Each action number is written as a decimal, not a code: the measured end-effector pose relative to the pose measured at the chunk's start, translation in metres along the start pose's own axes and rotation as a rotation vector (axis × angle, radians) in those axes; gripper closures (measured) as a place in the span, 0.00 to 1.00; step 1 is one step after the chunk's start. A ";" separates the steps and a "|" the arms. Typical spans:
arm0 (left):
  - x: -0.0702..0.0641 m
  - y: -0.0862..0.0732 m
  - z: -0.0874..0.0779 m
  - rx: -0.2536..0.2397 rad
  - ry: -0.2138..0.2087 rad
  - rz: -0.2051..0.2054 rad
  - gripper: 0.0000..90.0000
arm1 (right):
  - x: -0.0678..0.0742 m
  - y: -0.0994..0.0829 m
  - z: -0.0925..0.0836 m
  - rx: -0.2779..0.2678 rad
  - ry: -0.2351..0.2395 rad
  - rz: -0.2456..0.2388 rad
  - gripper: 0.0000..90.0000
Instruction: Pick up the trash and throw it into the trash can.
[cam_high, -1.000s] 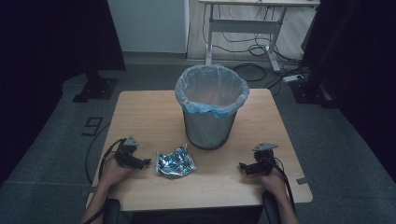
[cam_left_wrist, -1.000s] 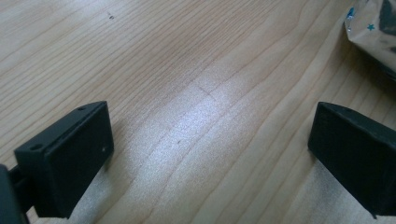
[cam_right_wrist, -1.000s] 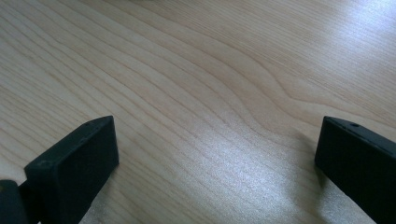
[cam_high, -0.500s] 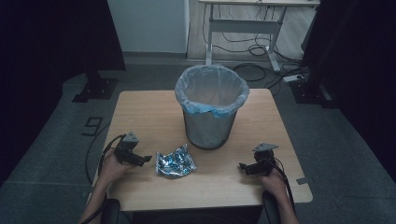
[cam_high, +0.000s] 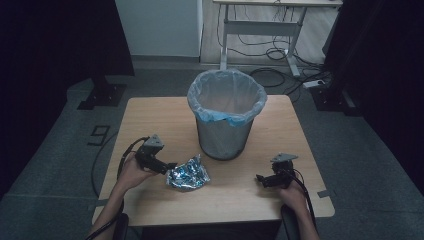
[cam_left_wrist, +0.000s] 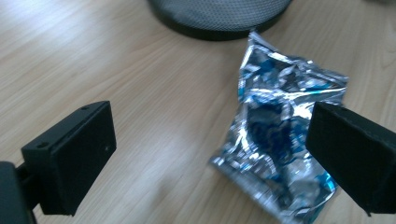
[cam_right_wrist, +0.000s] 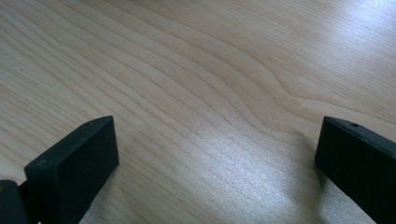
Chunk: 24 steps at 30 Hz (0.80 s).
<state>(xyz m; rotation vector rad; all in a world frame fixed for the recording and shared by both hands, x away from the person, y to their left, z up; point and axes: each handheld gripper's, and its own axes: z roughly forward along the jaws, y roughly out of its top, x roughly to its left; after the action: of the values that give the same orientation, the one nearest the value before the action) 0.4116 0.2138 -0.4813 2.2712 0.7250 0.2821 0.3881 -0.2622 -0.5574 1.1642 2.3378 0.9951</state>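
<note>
Dim room, dark curtains to either side, a pale wooden desk (cam_high: 150, 120) at centre carrying a mesh waste bin (cam_high: 223, 135) lined with a clear bag. A crumpled silver-and-blue foil wrapper (cam_high: 188, 174) lies flat on the desk just near of the bin's base and slightly to its left. The left claw (cam_high: 169, 167) sits at the wrapper's left edge, jaws wide apart; in the left gripper view the wrapper (cam_left_wrist: 280, 140) lies ahead and towards the right jaw, not centred between them. The right claw (cam_high: 261, 178) rests low over bare desk well to the right, jaws likewise apart and holding nothing. Judgement: the step in hand is the grasp of the wrapper. To do it well, the left claw should shift until a raised fold lies between both jaws, come down close to the desk, then close firmly, since thin foil may slip or tear.
</note>
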 end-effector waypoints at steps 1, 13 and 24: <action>-0.002 0.001 0.004 0.005 -0.002 0.008 0.02 | 0.000 0.000 0.000 0.000 0.000 0.000 0.00; -0.012 -0.008 0.045 0.061 -0.043 0.035 0.16 | 0.000 0.000 0.000 0.000 0.000 0.000 0.00; -0.017 -0.019 0.059 0.090 -0.053 0.072 0.45 | 0.000 0.000 0.000 0.000 0.000 0.000 0.00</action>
<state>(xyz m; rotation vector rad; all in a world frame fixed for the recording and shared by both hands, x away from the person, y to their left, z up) 0.4133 0.1807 -0.5363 2.3847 0.6411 0.2267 0.3881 -0.2621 -0.5574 1.1647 2.3376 0.9950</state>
